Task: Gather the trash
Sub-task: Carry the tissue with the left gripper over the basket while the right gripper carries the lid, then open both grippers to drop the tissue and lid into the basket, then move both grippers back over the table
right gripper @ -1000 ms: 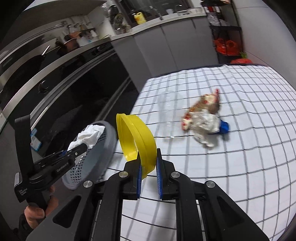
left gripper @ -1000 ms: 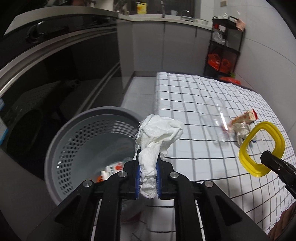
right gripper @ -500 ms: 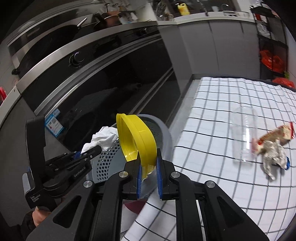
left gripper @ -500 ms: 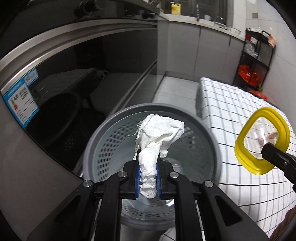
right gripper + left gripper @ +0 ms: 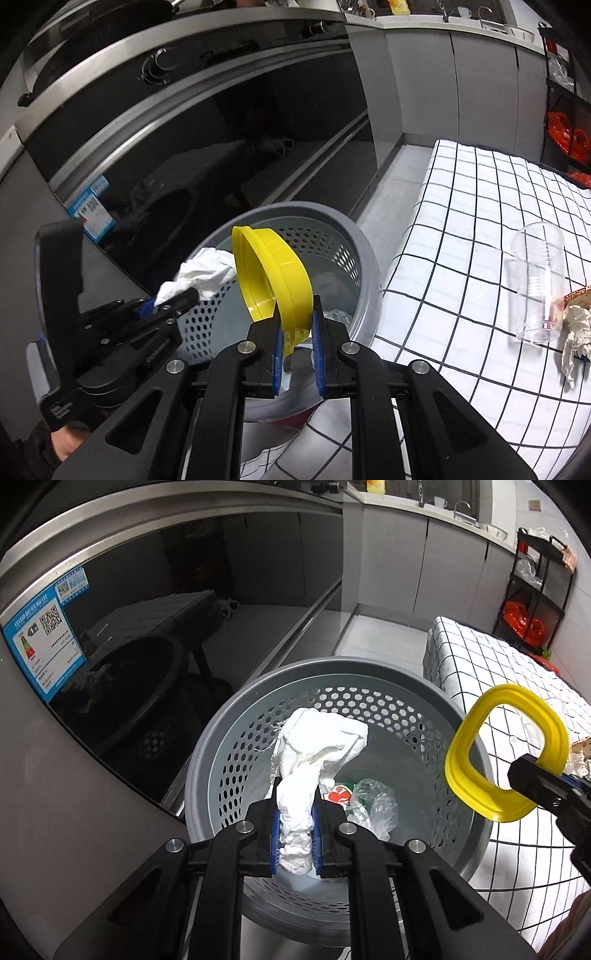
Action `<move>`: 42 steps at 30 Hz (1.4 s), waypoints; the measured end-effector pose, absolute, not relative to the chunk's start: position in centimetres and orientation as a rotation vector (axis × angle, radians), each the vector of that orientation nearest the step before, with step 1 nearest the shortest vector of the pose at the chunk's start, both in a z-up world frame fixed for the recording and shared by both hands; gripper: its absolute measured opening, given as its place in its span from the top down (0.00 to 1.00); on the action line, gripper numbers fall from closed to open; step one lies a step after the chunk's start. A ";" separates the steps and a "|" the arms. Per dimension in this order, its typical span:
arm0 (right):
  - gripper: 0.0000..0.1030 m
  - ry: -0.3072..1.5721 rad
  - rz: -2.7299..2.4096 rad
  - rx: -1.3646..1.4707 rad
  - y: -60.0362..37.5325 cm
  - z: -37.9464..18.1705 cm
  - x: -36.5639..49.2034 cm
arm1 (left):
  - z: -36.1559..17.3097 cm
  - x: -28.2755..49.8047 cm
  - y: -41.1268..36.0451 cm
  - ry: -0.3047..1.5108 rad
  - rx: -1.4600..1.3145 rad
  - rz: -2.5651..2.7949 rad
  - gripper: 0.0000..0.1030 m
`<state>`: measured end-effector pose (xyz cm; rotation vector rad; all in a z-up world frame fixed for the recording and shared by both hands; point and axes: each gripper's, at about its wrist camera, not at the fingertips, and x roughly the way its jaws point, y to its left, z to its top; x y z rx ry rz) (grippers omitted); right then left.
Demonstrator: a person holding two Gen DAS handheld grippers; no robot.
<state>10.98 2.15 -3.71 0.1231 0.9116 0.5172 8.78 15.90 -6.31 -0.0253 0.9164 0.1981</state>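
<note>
Right wrist only: clear cup (image 5: 539, 284)

The basket (image 5: 364, 254) stands left of the bench (image 5: 461, 229); on the bench, right of the basket, a cup (image 5: 539, 284) lies beside crumpled wrappers (image 5: 574, 328).

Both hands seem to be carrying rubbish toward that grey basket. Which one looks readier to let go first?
Left, probably. The left gripper holds the white tissue right over the basket opening. The right gripper holds the yellow ring nearer the rim beside the table.
</note>
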 end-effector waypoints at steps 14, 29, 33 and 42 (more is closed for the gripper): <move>0.87 0.942 0.518 0.086 3.3 -4.9 12.0 | -7.2 9.1 16.7 0.950 -0.039 0.209 0.83; 0.64 0.915 0.510 0.101 2.5 -4.3 11.5 | -6.6 8.7 17.1 0.939 -0.040 0.217 0.56; 0.64 0.917 0.509 0.107 2.3 -4.3 11.4 | -6.3 8.5 17.1 0.934 -0.040 0.219 0.56; 0.56 0.900 0.492 0.127 1.4 -4.0 10.5 | -5.8 8.0 17.0 0.921 -0.037 0.219 0.46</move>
